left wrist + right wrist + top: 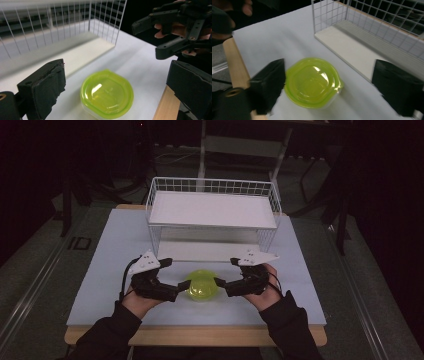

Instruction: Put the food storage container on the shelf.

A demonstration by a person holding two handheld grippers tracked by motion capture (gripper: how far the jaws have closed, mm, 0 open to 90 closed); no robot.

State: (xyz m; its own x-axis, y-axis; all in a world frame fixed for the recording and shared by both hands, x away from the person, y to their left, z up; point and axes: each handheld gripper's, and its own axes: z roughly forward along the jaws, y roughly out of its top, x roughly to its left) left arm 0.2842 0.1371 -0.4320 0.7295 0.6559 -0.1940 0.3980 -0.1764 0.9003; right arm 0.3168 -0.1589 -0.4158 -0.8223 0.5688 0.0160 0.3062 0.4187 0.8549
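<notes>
A round clear container with a yellow-green lid [201, 285] sits on the white tabletop [110, 270] near the front. My left gripper [181, 287] is at its left side and my right gripper [220, 282] at its right, both pointing inward at it. In the left gripper view the container [107, 93] lies low between my wide-apart jaws, left gripper [118, 73] open, with the right gripper [160, 37] hovering beyond. In the right gripper view the container [312, 81] lies by one jaw and far from the other, right gripper [329, 75] open.
A white wire rack [212, 210] with a flat top shelf and a low white base board stands just behind the container. Its mesh walls [62, 22] [374, 22] rise close by. The table's wooden front edge [200, 336] runs below my hands.
</notes>
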